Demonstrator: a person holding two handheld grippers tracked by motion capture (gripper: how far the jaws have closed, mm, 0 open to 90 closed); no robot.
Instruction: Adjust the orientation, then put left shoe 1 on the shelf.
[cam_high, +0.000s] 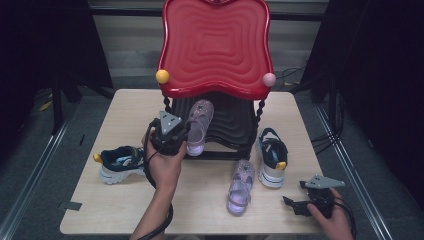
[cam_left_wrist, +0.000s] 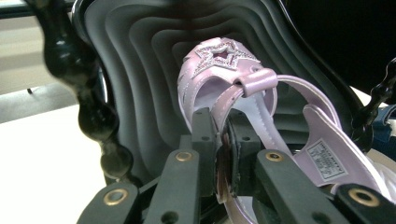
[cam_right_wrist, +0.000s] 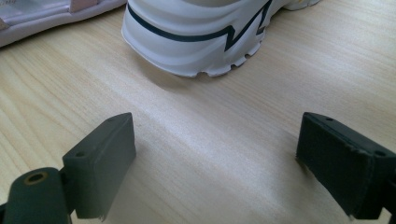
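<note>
My left gripper (cam_high: 185, 134) is shut on the side wall of a lilac sandal (cam_high: 201, 125), which lies on the black lower shelf (cam_high: 232, 122) of a rack. In the left gripper view, the gripper (cam_left_wrist: 223, 140) pinches the sandal's edge below the strap. The sandal (cam_left_wrist: 224, 60) has a glittery star on top, and the ribbed black shelf (cam_left_wrist: 135, 70) stands behind it. A second lilac sandal (cam_high: 240, 187) lies on the table. My right gripper (cam_high: 291, 205) rests open at the table's front right. In the right gripper view, the right gripper (cam_right_wrist: 219, 158) has bare wood between its jaws.
A red wavy tray (cam_high: 215, 45) tops the rack, with a yellow knob (cam_high: 162, 76) and a pink knob (cam_high: 269, 79). One navy-and-white sneaker (cam_high: 117, 164) lies at the left, another (cam_high: 271, 157) at the right, its white sole (cam_right_wrist: 196, 37) just ahead of my right gripper.
</note>
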